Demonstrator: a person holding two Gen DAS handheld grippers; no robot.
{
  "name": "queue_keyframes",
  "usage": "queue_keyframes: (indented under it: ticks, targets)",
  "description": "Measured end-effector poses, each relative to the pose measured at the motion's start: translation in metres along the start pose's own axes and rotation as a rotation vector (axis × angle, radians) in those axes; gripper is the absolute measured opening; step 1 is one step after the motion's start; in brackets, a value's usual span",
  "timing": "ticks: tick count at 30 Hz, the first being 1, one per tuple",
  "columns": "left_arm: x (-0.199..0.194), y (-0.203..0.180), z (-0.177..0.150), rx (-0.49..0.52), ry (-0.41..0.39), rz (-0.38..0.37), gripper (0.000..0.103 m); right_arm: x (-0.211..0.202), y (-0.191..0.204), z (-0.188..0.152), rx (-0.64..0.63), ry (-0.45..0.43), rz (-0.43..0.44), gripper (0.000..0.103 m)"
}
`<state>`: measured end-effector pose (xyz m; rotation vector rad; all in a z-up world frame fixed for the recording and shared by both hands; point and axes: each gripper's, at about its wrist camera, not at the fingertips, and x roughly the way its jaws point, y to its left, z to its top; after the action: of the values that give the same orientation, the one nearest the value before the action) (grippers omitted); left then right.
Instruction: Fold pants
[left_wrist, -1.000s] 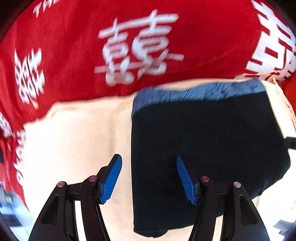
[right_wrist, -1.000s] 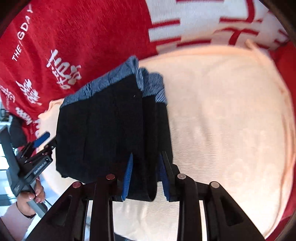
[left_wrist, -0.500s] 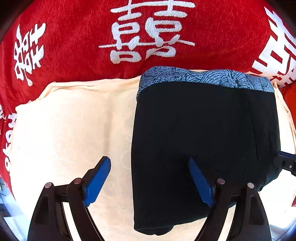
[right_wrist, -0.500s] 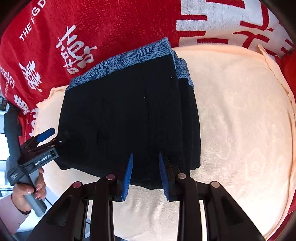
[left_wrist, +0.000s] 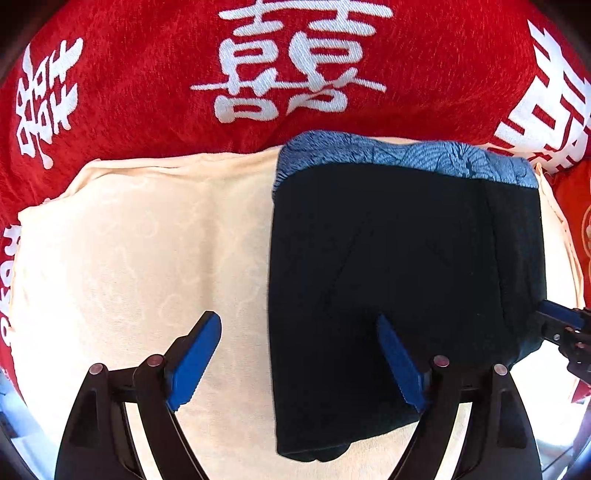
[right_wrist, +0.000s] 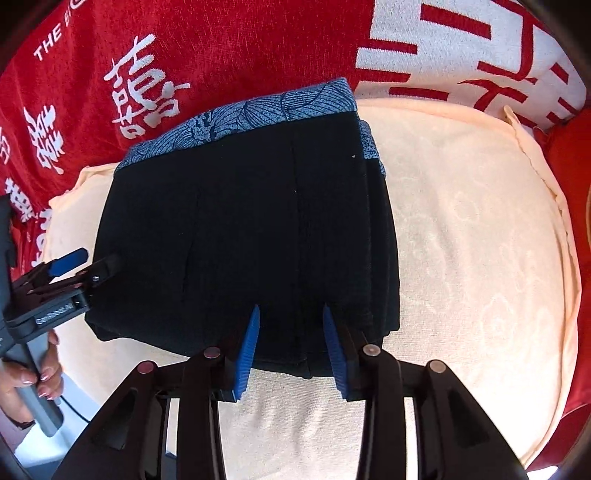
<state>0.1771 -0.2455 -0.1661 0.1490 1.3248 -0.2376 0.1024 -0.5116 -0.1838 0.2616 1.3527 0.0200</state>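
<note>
The folded black pants (left_wrist: 399, 280) are laid on the cream cushion (left_wrist: 147, 258), long axis running away from the tools, blue patterned waistband (left_wrist: 406, 157) at the far end. The left gripper (left_wrist: 299, 362) is spread wide over their near-left edge, gripping nothing. The right gripper's (right_wrist: 290, 347) jaws are opening around the near hem, pads clear of the cloth.

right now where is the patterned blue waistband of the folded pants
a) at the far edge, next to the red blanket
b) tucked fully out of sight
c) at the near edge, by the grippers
a: the blue waistband runs along the far edge of the dark folded pants, beside the red blanket.
</note>
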Motion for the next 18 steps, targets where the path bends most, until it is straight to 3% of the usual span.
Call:
queue_keyframes:
  ticks: [6,10,14,18]
  targets:
    - [-0.007,0.025,0.044,-0.043,-0.045,-0.024,0.087,0.002,0.006,0.001,0.026,-0.009,-0.031,0.041]
    - [0.018,0.031,0.084,-0.057,-0.031,-0.034,0.087,0.003,0.007,0.0,0.037,-0.02,-0.032,0.049]
    - [0.049,0.033,0.082,-0.026,0.01,-0.022,0.087,0.003,0.013,-0.003,0.013,-0.034,-0.064,0.051]
    - [0.04,0.041,0.069,-0.005,-0.005,-0.039,0.087,0.003,0.016,-0.003,0.008,-0.04,-0.073,0.056]
